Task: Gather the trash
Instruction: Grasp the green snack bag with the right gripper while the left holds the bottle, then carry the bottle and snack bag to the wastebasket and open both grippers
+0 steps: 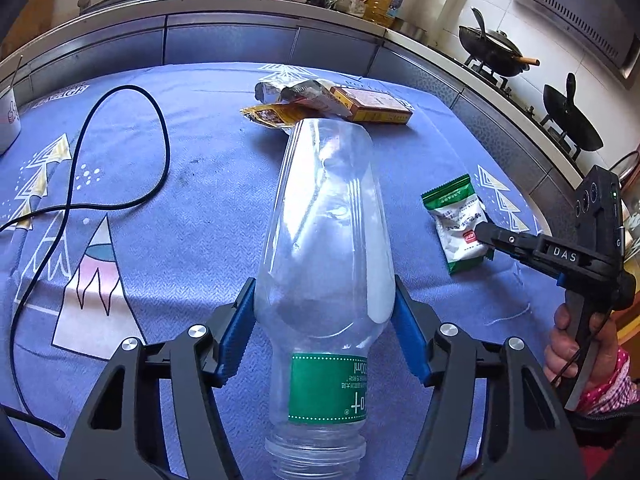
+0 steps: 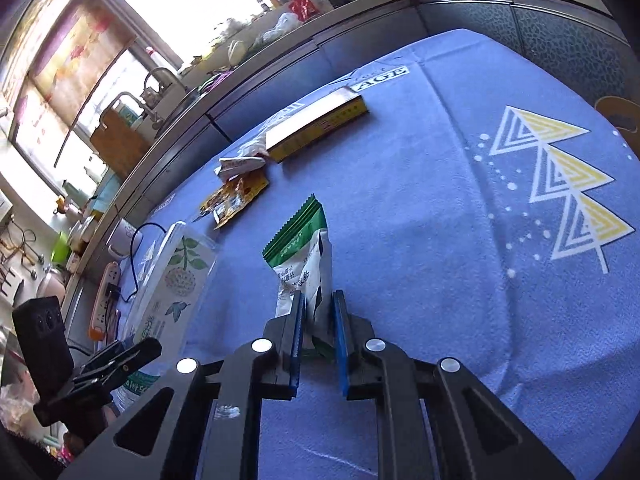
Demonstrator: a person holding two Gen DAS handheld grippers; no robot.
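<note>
- Black cable (image 1: 120, 152) loops over the blue tablecloth (image 1: 200, 240) at the left edge, not trash by the look of it.
- Left gripper (image 1: 325, 320) has its blue pads pressed on the shoulders of a clear plastic bottle (image 1: 328, 232) (empty, cap off), mouth toward the camera.
- Behind the bottle, a yellow sachet (image 1: 276, 115), a crumpled wrapper (image 1: 288, 90) and a small carton (image 1: 376, 110) lie untouched on the cloth, bunched together.
- Right gripper (image 2: 318, 316) is pinched on the near end of a green-and-white snack packet (image 2: 304, 248), to the right of the bottle.
- Judged progress: two pieces gripped, three left, no bin in view.
</note>
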